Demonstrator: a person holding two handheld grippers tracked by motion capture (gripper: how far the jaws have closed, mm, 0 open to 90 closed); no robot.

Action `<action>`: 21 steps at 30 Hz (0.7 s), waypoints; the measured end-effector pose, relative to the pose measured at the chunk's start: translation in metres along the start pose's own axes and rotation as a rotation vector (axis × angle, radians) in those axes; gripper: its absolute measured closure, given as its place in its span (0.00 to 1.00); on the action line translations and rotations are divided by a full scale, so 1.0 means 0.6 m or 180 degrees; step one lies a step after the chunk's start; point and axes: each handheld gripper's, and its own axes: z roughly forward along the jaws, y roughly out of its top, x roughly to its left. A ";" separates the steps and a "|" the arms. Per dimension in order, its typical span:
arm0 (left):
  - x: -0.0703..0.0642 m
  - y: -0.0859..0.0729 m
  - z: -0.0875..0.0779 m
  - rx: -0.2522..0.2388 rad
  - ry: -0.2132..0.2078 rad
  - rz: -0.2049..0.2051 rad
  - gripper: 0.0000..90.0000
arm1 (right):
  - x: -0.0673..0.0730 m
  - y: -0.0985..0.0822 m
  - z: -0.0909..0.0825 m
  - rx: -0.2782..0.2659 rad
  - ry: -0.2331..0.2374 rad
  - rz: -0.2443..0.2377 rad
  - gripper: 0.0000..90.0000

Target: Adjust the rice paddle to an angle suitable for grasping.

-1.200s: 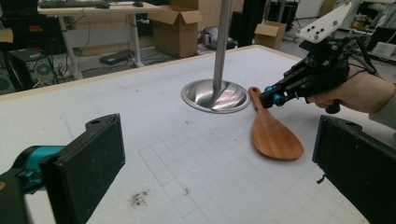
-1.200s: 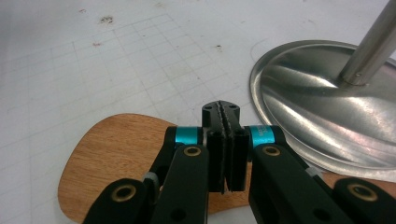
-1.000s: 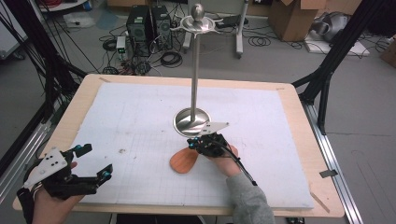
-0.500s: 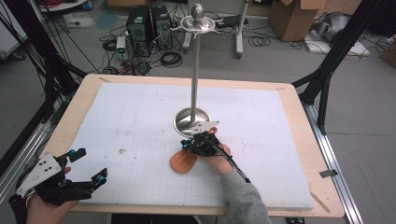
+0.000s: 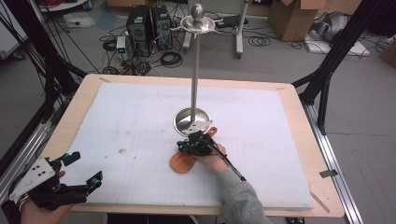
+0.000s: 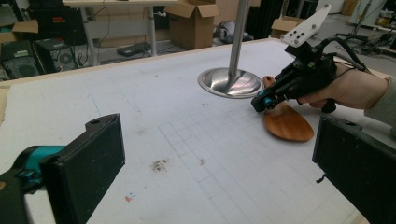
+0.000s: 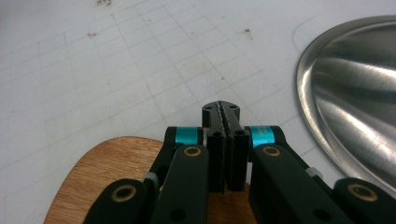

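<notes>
High view: a white mat covers the desk (image 5: 299,205). At centre stands a tall metal stand (image 5: 194,70) with hooks at its top, all bare, and a round base. Just below the base, at centre frame, a wooden spatula (image 5: 183,162) lies flat on the mat. The right tool (image 5: 187,145) sits over its handle, beside the base. The left tool (image 5: 83,169) hovers at the lower left corner, jaws spread and empty, well apart from the spatula.

Left gripper view: its own two black jaws stand wide apart at the bottom corners. In the upper right, the right tool (image 6: 261,101) reaches down to the spatula (image 6: 287,123), which lies flat beside the stand's base (image 6: 229,82).

Right gripper view: the jaws are pressed together above the wooden blade (image 7: 109,175); nothing visible lies between them.

Judgement: hanging the spatula on the stand looks barely begun; gripping, lifting and hooking all remain.
</notes>
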 end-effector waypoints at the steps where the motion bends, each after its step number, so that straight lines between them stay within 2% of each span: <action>1: 0.000 0.000 -0.001 -0.0002 0.0002 -0.0003 0.03 | 0.001 0.001 0.002 0.0044 0.0002 -0.0038 0.99; 12: 0.001 0.002 0.006 0.0001 -0.0028 0.0000 0.03 | 0.002 0.000 -0.001 0.0121 0.0071 0.0063 0.99; 21: -0.002 0.010 0.036 0.0005 -0.0159 0.0025 0.03 | 0.015 -0.009 -0.017 0.0229 0.0093 0.0052 0.99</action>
